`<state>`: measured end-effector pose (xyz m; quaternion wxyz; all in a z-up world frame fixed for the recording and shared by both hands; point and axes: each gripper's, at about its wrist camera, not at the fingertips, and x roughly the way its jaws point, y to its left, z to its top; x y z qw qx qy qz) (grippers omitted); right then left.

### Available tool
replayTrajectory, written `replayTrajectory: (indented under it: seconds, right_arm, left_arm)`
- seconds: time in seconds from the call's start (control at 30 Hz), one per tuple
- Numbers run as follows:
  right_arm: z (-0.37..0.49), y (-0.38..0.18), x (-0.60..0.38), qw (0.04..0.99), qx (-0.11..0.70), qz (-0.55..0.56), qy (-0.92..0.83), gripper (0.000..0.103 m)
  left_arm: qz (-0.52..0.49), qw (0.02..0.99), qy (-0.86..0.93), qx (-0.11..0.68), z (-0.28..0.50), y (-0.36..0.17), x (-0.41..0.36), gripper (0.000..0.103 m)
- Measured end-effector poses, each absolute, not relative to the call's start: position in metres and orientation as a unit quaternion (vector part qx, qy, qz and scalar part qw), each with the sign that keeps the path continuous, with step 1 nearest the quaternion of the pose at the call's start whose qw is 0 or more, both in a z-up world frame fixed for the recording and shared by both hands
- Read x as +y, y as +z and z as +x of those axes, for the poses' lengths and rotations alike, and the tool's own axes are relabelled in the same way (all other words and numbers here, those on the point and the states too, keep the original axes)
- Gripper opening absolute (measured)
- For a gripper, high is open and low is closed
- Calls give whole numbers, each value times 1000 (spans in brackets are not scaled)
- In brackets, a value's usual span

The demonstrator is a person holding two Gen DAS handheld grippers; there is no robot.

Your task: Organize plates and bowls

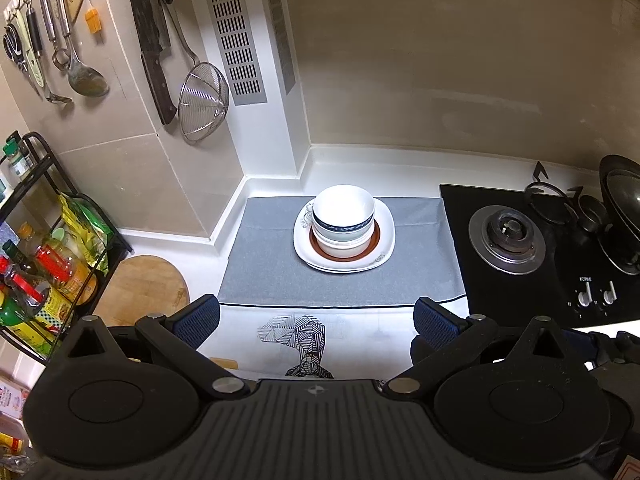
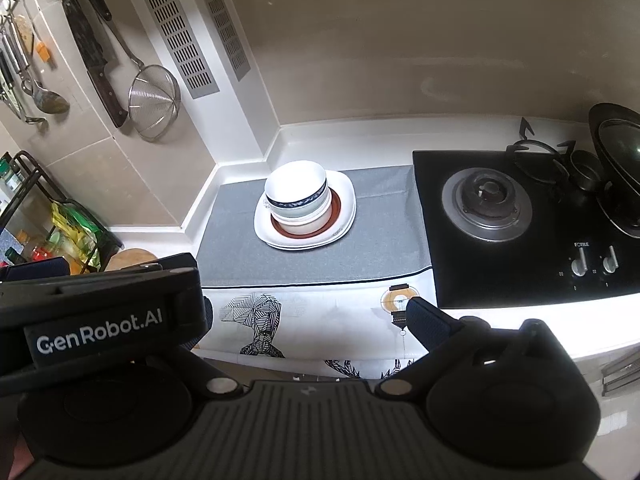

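Nested bowls (image 1: 343, 216) sit upright, mouths up, on a brown-rimmed plate (image 1: 374, 244) atop a white squarish plate (image 1: 386, 236), all stacked on the grey mat (image 1: 272, 264) left of the stove (image 1: 508, 236). The left gripper (image 1: 316, 322) and right gripper (image 2: 304, 312) both gape wide, empty, well short of the stack
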<state>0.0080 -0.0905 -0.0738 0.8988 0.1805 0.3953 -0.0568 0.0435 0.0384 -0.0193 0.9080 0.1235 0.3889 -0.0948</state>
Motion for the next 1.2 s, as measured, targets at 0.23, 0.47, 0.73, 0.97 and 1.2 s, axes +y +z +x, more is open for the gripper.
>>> replayTrajectory:
  seconds: [0.23,0.47,0.73,0.97,1.2]
  right_arm:
    - [-10,-69,-92,903,387,178,-61,103]
    - [-19,-68,-89,902,388,181,-57,102]
    - [-29,-65,-88,904,382,182,-59,102]
    - [-32,-66,-86,904,382,183,-55,102]
    - [-33,-67,-84,903,384,186,-53,102]
  left_arm:
    - [129,910,-94,383,27,-15,36,103]
    - [133,907,-98,387,17,-14,36,103]
    - [132,909,-103,381,9,-11,35,103]
    - [136,908,-98,383,4,-10,35,103]
    - [138,907,-98,387,6,-11,34,103]
